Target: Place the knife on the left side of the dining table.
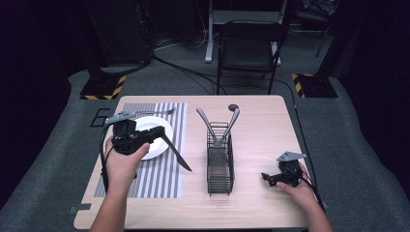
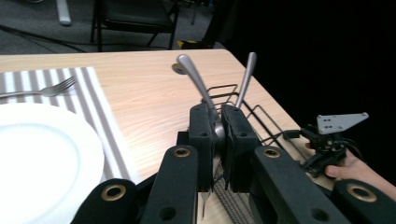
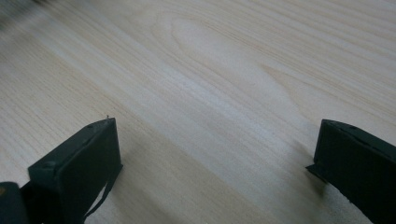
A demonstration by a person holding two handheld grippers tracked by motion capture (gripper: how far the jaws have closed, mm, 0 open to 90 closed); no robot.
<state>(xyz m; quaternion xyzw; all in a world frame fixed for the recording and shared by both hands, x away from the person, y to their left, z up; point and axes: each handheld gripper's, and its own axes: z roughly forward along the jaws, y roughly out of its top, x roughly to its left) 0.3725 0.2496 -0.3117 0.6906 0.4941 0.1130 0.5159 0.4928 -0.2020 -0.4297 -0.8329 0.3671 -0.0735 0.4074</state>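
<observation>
Clamped tight in the left gripper [image 1: 162, 134]: a knife [image 1: 176, 154], gripped at its handle end, blade slanting down and away toward the wire basket [image 1: 220, 169] and hanging above the striped placemat [image 1: 159, 179], tip well short of the basket. Held by the left hand [image 1: 123, 162] over the near right edge of the white plate [image 1: 150, 152]; cannot tell from the high view whether the blade touches the mat. In the left gripper view, both black pads pressed on a silvery piece of the knife [image 2: 218, 129], with the plate [image 2: 42, 158] low at the left. Beyond the plate, at the mat's far edge, a fork [image 1: 150, 112] lying flat, tines toward the table's middle. In the basket at the centre of the table [image 1: 261, 145], two metal utensils standing, handles leaning apart in a V: one to the left [image 1: 205, 121], one to the right [image 1: 233, 118]. Near the table's right front corner, the right gripper [image 1: 266, 178] in the right hand [image 1: 300, 191], low over bare wood, pointing toward the basket yet well apart from it. In the right gripper view, jaws spread wide, nothing but wood grain between them.
</observation>
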